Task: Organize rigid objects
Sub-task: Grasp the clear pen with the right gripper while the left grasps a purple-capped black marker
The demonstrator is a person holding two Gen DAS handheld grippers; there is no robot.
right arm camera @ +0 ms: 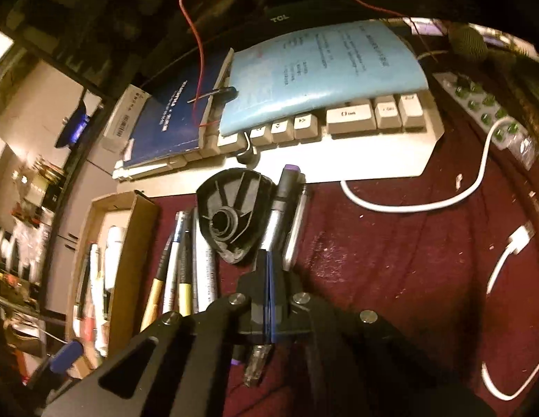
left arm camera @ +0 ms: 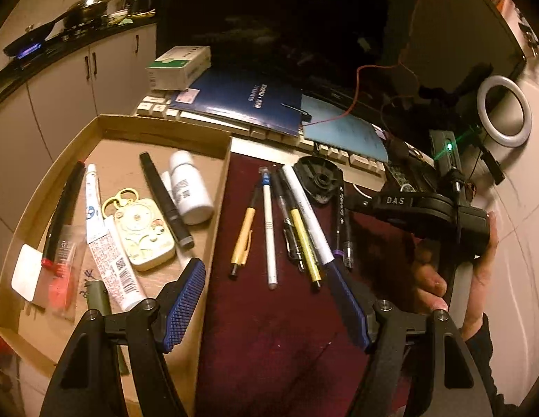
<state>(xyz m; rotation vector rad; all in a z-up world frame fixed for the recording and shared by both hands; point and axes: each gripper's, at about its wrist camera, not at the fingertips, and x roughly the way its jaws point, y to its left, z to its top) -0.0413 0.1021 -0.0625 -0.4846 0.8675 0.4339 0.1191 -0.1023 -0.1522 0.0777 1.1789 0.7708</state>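
Note:
A cardboard tray (left arm camera: 106,128) at the left holds a white bottle (left arm camera: 191,187), a black marker (left arm camera: 166,201), a pale yellow tin (left arm camera: 144,232), a printed tube (left arm camera: 106,243) and a red-and-black pen (left arm camera: 62,215). Several pens lie side by side on the maroon cloth (left arm camera: 269,330), among them a yellow one (left arm camera: 243,239) and a white one (left arm camera: 269,232). My left gripper (left arm camera: 266,271) hangs open above their near ends. A black plastic part (right arm camera: 234,219) rests behind the pens. My right gripper (right arm camera: 268,260) is shut, its pads together just over two dark pens (right arm camera: 288,187); whether it pinches one is hidden.
A beige keyboard (right arm camera: 356,118) lies behind the pens under a dark blue notebook (left arm camera: 241,100) and a light blue sheet (right arm camera: 321,69). A white cable (right arm camera: 408,205) and a power strip (right arm camera: 488,114) lie at the right. A ring light (left arm camera: 504,111) stands far right.

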